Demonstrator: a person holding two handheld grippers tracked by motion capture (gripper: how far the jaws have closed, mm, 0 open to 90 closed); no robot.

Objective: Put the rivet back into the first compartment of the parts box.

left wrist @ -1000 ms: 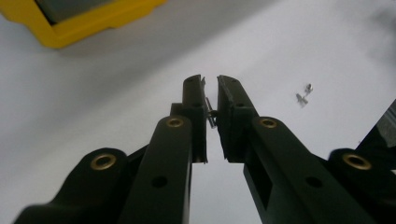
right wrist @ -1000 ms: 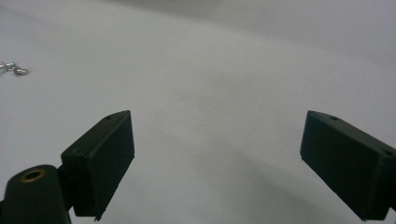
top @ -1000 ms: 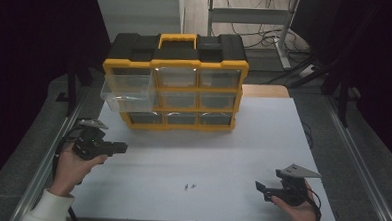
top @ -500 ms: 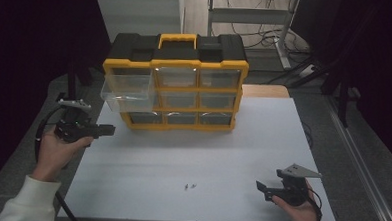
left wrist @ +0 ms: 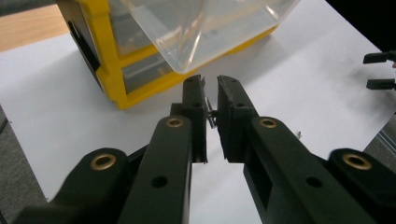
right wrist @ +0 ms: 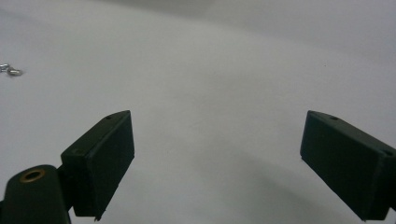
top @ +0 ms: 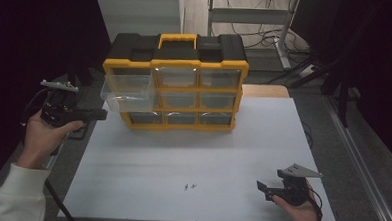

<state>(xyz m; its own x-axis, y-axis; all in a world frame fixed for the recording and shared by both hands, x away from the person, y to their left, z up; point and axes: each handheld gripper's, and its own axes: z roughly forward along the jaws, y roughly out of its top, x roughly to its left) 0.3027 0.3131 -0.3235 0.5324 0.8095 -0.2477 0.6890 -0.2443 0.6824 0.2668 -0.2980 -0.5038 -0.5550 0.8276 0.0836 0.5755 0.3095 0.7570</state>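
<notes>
While clamped in the left tool [left wrist: 211,100], one screw [left wrist: 211,112]; two screws [top: 190,186] loose.

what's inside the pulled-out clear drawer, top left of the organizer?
The pulled-out drawer looks empty through its clear walls; glare hides part of the bottom. The left tool pinches a small screw below it. Two screws lie on the table.

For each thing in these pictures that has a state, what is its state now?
Left gripper: shut on a small screw, raised near the pulled-out drawer.
Right gripper: open, holding nothing, low over the table.
Top-left clear drawer: pulled out.
Organizer: upright, its other drawers pushed in.
Two loose screws: lying on the table.
</notes>
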